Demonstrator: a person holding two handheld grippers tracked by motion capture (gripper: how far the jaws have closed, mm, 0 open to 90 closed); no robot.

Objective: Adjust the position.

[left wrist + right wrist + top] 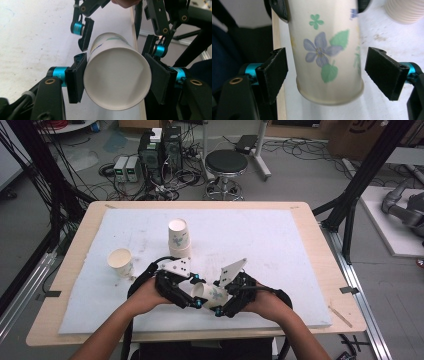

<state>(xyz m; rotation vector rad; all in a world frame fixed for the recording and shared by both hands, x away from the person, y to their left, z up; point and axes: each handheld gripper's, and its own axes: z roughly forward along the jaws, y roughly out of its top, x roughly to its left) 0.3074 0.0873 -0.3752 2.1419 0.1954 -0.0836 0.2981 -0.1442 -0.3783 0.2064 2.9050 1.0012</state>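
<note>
A white paper cup (pixel 212 295) with a blue flower print lies on its side in the air between my two grippers, near the table's front edge. My left gripper (pixel 196 293) is shut on the cup's open rim end; in the left gripper view its pads (pixel 76 80) press both sides of the cup (pixel 117 77). My right gripper (pixel 223 303) stands open around the base end. In the right gripper view a gap shows between each pad (pixel 273 72) and the cup (pixel 324 55). The right gripper (pixel 120 40) also appears farther off in the left gripper view.
A stack of flowered cups (pixel 179 237) stands upright at the middle of the white mat (pixel 280 250). A single cup (pixel 120 262) stands at the left. The wooden table edge (pixel 190 336) runs close below the hands. A stool (pixel 226 165) and computers are on the floor beyond.
</note>
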